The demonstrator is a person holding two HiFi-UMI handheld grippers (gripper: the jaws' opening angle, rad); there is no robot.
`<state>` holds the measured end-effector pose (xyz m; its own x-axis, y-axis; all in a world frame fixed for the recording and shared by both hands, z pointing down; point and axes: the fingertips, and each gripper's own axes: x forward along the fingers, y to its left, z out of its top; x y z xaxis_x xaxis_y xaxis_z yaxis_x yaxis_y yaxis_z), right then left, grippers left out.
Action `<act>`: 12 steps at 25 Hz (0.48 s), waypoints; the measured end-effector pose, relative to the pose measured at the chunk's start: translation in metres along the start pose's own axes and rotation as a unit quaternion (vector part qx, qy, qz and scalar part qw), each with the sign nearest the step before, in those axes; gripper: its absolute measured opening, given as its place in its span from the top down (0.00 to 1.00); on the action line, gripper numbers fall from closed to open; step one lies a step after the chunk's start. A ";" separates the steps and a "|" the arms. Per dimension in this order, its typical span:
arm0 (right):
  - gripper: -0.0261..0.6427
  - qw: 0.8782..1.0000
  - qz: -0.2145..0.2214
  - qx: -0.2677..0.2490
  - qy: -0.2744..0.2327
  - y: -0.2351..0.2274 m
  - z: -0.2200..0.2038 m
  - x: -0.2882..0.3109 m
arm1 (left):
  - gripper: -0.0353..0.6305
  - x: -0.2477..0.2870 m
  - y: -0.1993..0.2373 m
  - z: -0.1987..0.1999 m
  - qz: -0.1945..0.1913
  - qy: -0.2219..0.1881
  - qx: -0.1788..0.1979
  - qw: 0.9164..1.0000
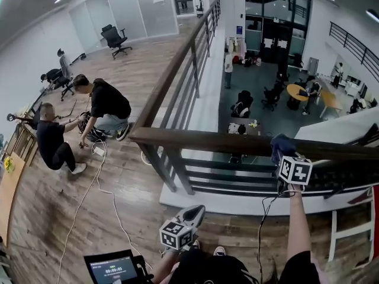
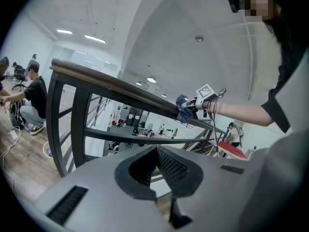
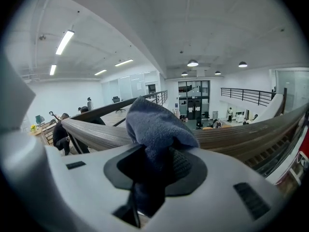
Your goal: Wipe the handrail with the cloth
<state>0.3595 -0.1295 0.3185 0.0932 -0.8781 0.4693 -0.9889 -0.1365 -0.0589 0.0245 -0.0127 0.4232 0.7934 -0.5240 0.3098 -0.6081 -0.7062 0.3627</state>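
In the head view the right gripper (image 1: 285, 154) has its jaws hidden behind its cube, and only a blue tuft of cloth (image 1: 280, 142) shows on the rail (image 1: 201, 139). Its own view shows the jaws clamped on the cloth against the rail's top. The left gripper (image 2: 157, 172) hangs low off the rail, jaws together, empty.

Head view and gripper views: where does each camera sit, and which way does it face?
Head view: on the person's head, looking down over the handrail; shows left gripper, right gripper and right forearm.
Left gripper view: held low, looking up at the handrail; shows its closed, empty fingers and the person's torso.
Right gripper view: at the handrail, facing across it; fingers shut on the cloth.
Shared: head and left gripper views both show the cloth at the handrail.
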 end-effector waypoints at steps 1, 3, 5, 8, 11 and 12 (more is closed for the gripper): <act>0.80 1.000 -0.001 0.005 0.001 -0.015 -0.003 -0.006 | 0.95 0.004 -0.009 -0.003 -0.001 0.001 -0.001 1.000; 0.80 1.000 0.002 0.010 0.002 -0.033 -0.009 -0.014 | 0.95 0.009 -0.022 -0.011 -0.001 0.005 -0.001 1.000; 0.80 1.000 0.007 0.002 -0.001 -0.038 -0.011 -0.018 | 0.95 0.011 -0.031 -0.018 0.003 0.008 0.000 1.000; 0.80 1.000 0.003 -0.009 -0.009 -0.038 -0.011 -0.020 | 0.95 0.011 -0.031 -0.023 0.018 0.005 0.000 1.000; 0.80 1.000 0.017 -0.002 -0.013 -0.030 -0.014 -0.021 | 0.95 0.008 -0.026 -0.024 0.035 0.000 0.002 0.999; 0.80 1.000 0.027 0.000 -0.008 -0.024 -0.019 -0.020 | 0.95 0.006 -0.026 -0.024 0.036 0.002 -0.001 0.999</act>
<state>0.3795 -0.0994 0.3275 0.0412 -0.8916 0.4510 -0.9925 -0.0885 -0.0844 0.0446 0.0140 0.4365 0.7472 -0.5716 0.3391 -0.6640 -0.6652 0.3415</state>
